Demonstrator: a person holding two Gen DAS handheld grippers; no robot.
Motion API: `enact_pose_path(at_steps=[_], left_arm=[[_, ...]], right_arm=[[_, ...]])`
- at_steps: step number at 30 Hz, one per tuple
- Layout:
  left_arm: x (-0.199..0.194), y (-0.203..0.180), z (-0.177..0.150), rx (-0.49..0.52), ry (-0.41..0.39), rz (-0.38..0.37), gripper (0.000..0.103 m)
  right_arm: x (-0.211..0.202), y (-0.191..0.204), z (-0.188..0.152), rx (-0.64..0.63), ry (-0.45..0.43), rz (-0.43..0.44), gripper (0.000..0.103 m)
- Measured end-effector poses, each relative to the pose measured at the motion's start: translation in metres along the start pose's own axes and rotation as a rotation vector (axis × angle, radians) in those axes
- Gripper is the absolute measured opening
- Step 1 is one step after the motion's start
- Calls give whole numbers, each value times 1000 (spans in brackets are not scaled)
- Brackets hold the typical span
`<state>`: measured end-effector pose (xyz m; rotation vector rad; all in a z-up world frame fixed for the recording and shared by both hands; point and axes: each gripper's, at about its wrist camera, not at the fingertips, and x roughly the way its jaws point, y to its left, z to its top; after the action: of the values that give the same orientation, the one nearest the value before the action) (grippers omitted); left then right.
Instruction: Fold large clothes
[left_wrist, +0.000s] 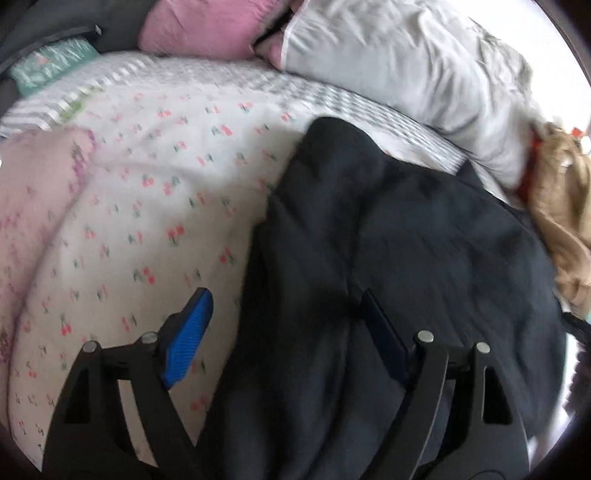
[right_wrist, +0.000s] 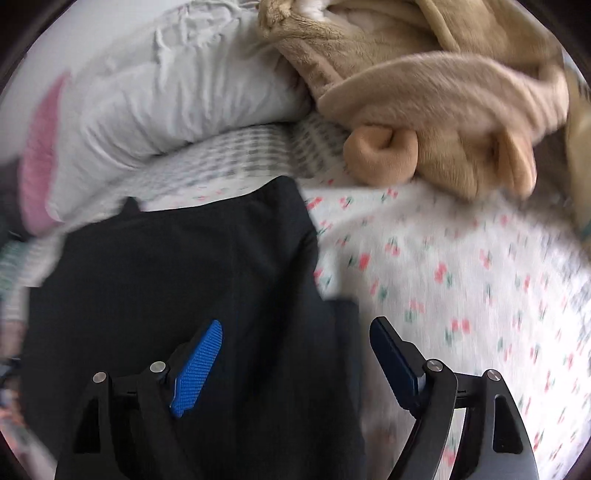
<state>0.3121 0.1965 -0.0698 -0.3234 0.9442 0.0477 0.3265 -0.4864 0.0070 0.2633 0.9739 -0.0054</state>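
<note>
Dark garment (left_wrist: 388, 236) lies spread on the bed (left_wrist: 147, 192), over the cherry-print cover. Left gripper (left_wrist: 284, 332) hangs above its left edge, fingers released, holding nothing. Right gripper (right_wrist: 295, 354) hangs above its right edge, fingers likewise apart. White pillow (right_wrist: 155, 99) and tan plush robe (right_wrist: 424, 103) lie at the far side.

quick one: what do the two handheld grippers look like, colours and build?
Both match: the left gripper and right gripper have black angular linkage arms with triangular cut-outs and silver pivot pins. Each carries two blue finger pads with a fine ribbed texture. No cables or markings visible.
</note>
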Motion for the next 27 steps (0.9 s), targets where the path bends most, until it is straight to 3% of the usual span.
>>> enact_pose_path(at_steps=[3, 7, 9, 10, 15, 19, 20, 22, 23, 24, 27], left_arm=[[-5, 16, -16, -47, 106, -128, 83], [9, 42, -42, -151, 234, -268, 83], [18, 50, -51, -198, 261, -324, 83], [17, 52, -54, -210, 234, -347, 83], [18, 35, -56, -126, 216, -348, 83], [22, 19, -52, -81, 191, -326, 83], [24, 18, -49, -82, 183, -327, 81], [23, 19, -47, -93, 160, -333, 54], [22, 19, -46, -122, 154, -359, 36], [17, 16, -45, -134, 142, -350, 31], [-8, -7, -35, -89, 78, -300, 26]], right_arm=[[-11, -15, -20, 63, 109, 136, 83], [1, -34, -56, 159, 292, 190, 83], [0, -27, -59, 101, 271, 180, 83], [2, -22, -60, 75, 276, 163, 84], [31, 14, -57, -11, 308, 90, 91], [54, 34, -52, -16, 252, 68, 90], [57, 36, -52, -14, 232, 74, 87], [60, 36, -52, 6, 187, 87, 60], [60, 36, -50, 37, 161, 106, 44], [57, 35, -50, 61, 142, 114, 31], [34, 51, -45, 41, 84, 78, 21]])
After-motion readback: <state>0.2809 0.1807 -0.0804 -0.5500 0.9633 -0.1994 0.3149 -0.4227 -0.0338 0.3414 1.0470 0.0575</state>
